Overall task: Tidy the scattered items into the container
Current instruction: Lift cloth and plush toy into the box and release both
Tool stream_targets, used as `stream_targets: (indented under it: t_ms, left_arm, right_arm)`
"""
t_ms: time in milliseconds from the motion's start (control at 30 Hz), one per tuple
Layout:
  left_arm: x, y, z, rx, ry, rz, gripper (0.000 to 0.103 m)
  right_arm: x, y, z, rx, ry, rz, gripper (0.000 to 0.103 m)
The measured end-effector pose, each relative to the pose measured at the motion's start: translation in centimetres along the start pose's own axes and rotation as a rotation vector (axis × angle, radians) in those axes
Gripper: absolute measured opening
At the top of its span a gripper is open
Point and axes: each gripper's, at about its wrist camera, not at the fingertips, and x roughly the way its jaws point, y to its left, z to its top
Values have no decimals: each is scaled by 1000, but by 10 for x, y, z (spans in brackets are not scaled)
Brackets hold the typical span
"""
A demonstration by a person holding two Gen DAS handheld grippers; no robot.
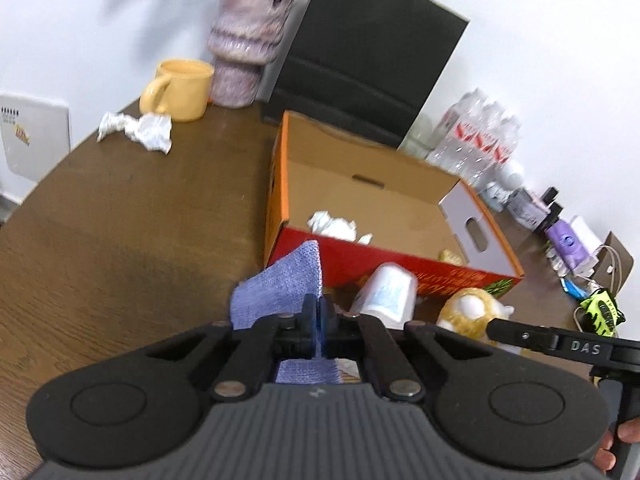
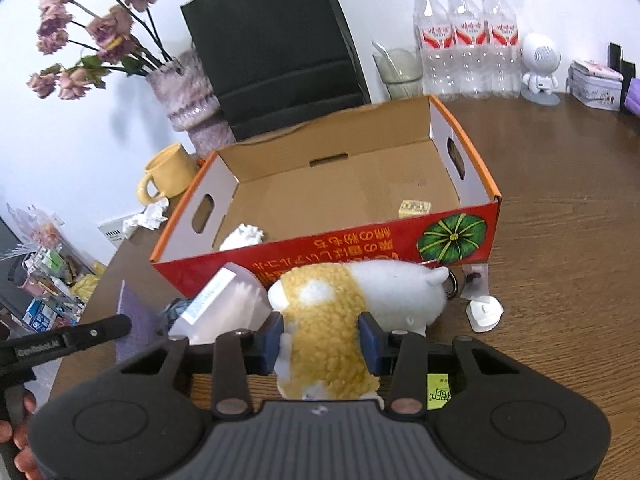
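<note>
In the left wrist view, the left gripper is seen at lower centre with its jaws drawn almost together, a fold of blue-purple knitted cloth pinched between them; the cloth rises up and to the left of the fingers, in front of the near red wall of the cardboard box. The box sits at the centre of the frame on the brown wooden table, open at the top, and a crumpled white tissue is seen inside it near the lower left corner, with a small yellowish block on its floor toward the right. Just right of the cloth a white plastic cup lies on its side against the box front, and beside that the plush toy is visible.

In the right wrist view, the right gripper is at lower centre, its jaws held partly apart and pressed on either flank of the yellow-and-white plush toy, which lies on the table just in front of the box wall. A second crumpled tissue remains on the table at upper left of the left view, beside a yellow mug and a mottled vase
</note>
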Motion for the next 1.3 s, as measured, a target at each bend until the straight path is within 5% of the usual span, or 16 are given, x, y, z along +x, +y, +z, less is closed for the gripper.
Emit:
stream_targets:
  t_ms: [500,767,1067,1300]
  left_arm:
    - [-42,-15,15,60,-116,-80,2]
    - [-41,-36,61,69,-190,-136,2]
    - [52,-57,118,44,-131,-205,2]
    - [146,-45,124,42,-19,-157,2]
  right_arm:
    - [-37,2,8,-3,-88,53,39]
    - [-50,7,47,-13,-173,50,39]
    - [15,10,107,-30,-172,18,39]
    - [100,-18,127,-39,-82,-29,40]
